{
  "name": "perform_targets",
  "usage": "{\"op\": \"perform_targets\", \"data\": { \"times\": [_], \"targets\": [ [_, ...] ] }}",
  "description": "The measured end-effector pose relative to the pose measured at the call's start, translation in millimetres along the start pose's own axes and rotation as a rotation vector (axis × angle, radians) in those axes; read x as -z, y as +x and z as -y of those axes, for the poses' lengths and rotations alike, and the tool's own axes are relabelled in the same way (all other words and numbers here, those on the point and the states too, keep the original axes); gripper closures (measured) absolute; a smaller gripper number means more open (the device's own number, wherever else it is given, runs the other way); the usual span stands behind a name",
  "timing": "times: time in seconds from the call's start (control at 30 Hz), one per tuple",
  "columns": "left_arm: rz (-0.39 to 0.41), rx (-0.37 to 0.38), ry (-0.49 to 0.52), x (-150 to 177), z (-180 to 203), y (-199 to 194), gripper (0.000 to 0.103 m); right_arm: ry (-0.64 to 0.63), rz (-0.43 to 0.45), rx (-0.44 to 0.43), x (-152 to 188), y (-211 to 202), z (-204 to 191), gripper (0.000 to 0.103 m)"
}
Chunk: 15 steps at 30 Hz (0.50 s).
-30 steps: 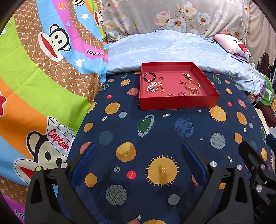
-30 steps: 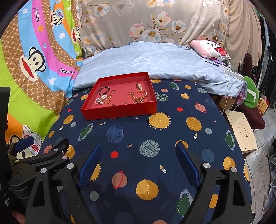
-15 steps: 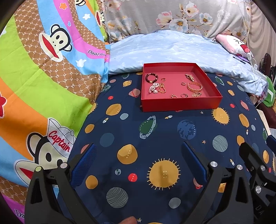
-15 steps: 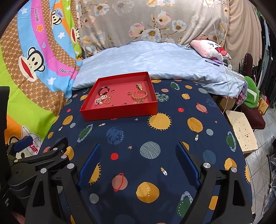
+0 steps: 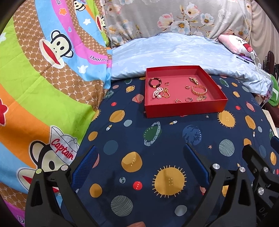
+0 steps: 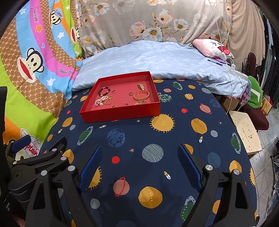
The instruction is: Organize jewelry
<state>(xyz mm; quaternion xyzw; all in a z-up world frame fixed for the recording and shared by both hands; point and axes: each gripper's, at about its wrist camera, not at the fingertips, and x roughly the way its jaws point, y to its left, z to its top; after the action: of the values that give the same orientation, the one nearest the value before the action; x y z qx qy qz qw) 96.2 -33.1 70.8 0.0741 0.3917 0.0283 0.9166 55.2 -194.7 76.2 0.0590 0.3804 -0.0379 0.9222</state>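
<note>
resting on a navy blue bedsheet printed with planets and suns, a shallow square red cardboard tray sits well ahead of both grippers, its far edge up against a pale blue rumpled quilt. inside the tray lie the jewelry pieces: a dark red beaded bracelet at the far left, a white pearl bracelet just beside an orange chain piece, a gold woven bangle toward the right, a gold clasp piece at the far right corner, and a few small rings near the front wall, too small to tell apart in detail. the left gripper hangs low over the sheet with its blue-padded jaws spread wide, nothing between them. the right gripper is likewise released, jaws apart and bare, over the same sheet; in its view the tray stands ahead and to the left, and the left gripper's black frame shows at the lower left edge. to the left lies a rainbow-striped cartoon monkey blanket, where "captain" reads in red on a monkey's white cap and a partly folded script on the pink band reads something like "daul frank". tiny words on the sheet's planets read "mars" on a red dot and "saturn" on one ringed planet; others are too small to read. behind everything stands a grey floral cushion, with a pink plush toy with a drawn face at the right.
</note>
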Motion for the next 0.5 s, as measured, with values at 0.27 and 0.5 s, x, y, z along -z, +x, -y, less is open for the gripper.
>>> {"op": "perform_targets", "data": {
  "times": [0.27, 0.5],
  "targets": [
    [0.005, 0.000, 0.003, -7.4, 4.2, 3.0, 0.007, -0.006, 0.014, 0.019, -6.4, 5.2, 3.3, 0.017],
    [0.008, -0.008, -0.007, -14.0, 7.7, 7.5, 0.007, -0.008, 0.015, 0.023, -13.1, 9.8, 4.7, 0.017]
  ]
}}
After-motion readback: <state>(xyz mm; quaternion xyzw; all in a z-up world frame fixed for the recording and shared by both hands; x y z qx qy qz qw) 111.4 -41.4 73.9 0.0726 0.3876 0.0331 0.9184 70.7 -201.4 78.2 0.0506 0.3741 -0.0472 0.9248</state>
